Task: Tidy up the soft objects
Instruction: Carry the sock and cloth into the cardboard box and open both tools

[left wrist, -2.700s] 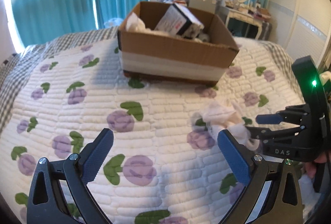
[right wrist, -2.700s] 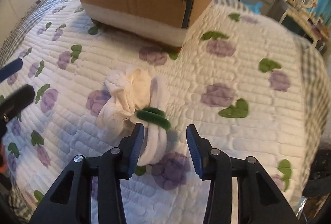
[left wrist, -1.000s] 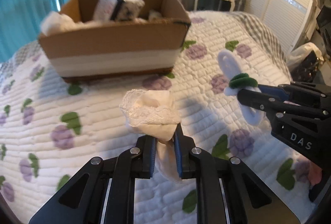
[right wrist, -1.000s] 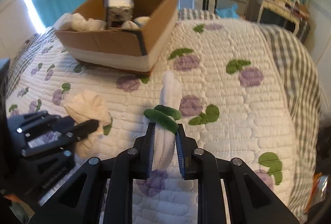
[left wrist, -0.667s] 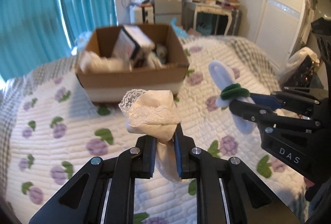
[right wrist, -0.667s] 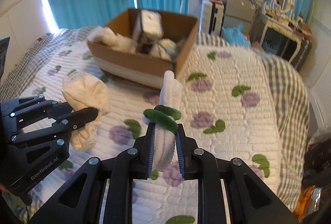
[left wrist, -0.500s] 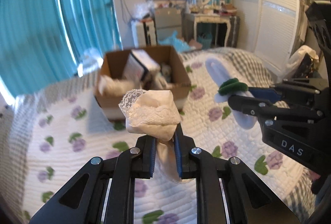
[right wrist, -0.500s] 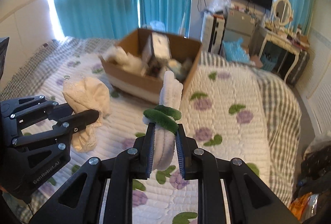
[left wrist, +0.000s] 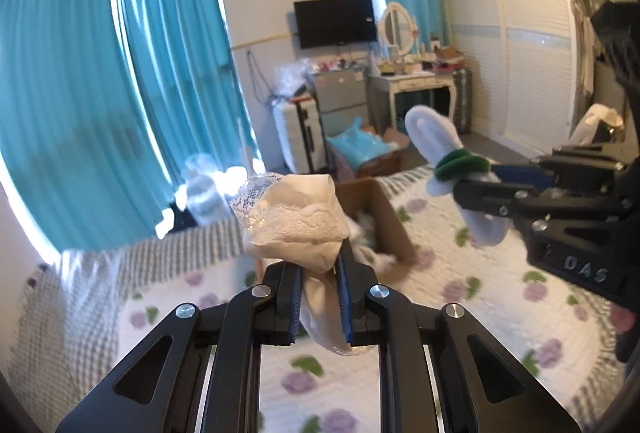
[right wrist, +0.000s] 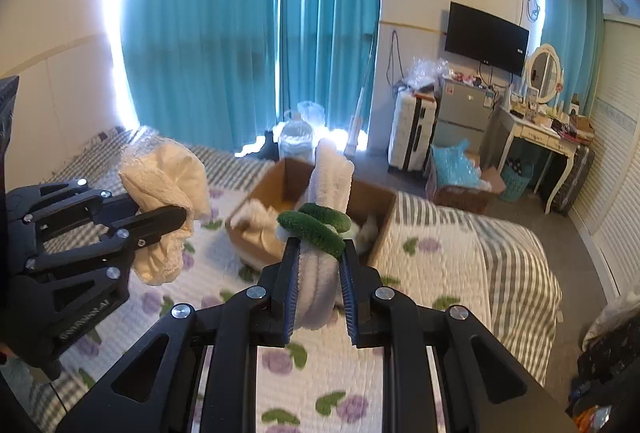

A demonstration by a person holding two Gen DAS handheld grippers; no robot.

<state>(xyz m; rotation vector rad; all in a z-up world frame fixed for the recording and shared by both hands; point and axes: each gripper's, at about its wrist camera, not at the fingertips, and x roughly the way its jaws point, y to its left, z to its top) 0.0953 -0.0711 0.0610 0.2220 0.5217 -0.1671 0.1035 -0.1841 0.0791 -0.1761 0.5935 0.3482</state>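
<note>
Lace cloth (left wrist: 294,223): cream bundle with lace trim, centre of the left wrist view, pinched between the narrow fingers (left wrist: 343,275) of the left gripper (left wrist: 319,297); a tail hangs below the grip.

White roll (right wrist: 326,229): fluffy, banded by a green ring (right wrist: 314,223), centre of the right wrist view, clamped upright by the right gripper (right wrist: 319,297), fingers narrow around it.

Both items are held in the air above the bed (right wrist: 432,273), each gripper visible at the edge of the other's view.

Box (right wrist: 376,229): open cardboard, mid-frame just behind the held items, on the floral quilt (left wrist: 460,289). Already holds white soft things.

Handling, as a judgement: carry each item over the open top before letting go; release low inside the walls so the cloth's tail does not drape over the rim. One gripper at a time would avoid a clash over the opening.

Room: box walls are the only near edges; the bed around it is open, with quilt on all visible sides. Curtains (right wrist: 224,33) and furniture stand well apart at upper frame.
</note>
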